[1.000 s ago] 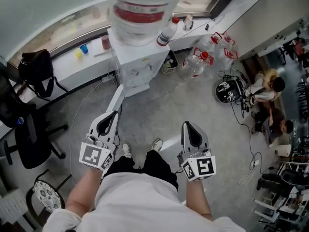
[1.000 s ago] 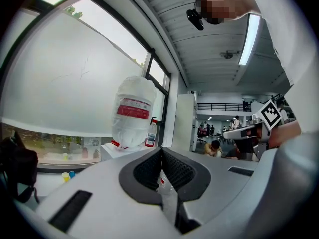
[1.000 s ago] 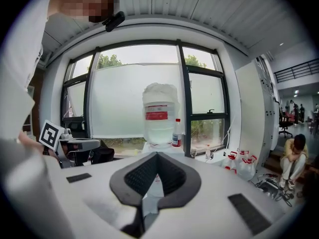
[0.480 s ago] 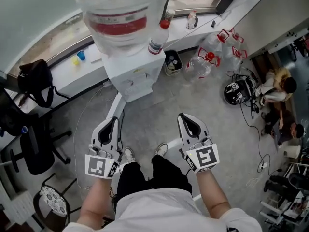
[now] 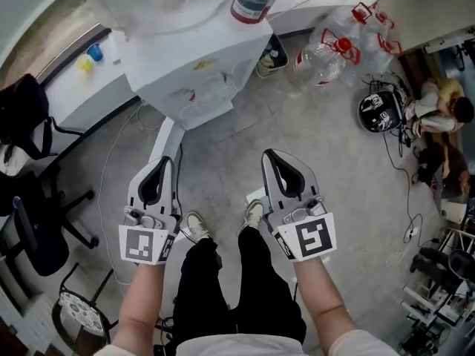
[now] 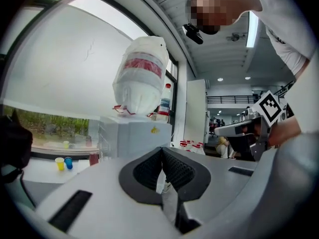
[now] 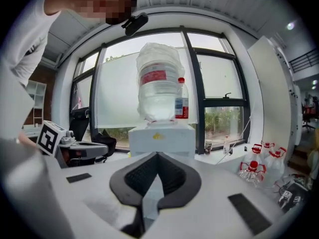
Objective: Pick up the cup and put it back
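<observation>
Both closed, empty: left gripper (image 5: 161, 162), right gripper (image 5: 269, 155) | cups (image 5: 94, 52) on ledge (image 5: 68, 89), well apart, ahead-left.

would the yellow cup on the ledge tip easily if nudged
Probably: the yellow cup looks small and plastic, so likely light and quick to tip. The blue cup stands right beside it, so a nudge may knock both. Whether it holds liquid can't be seen.

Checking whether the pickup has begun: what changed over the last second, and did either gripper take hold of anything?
The person has stepped closer to the water dispenser, which now fills the top of the head view. Nothing was taken hold of or let go. The left gripper and right gripper stay shut and empty; the yellow cup and blue cup stay on the ledge.
</observation>
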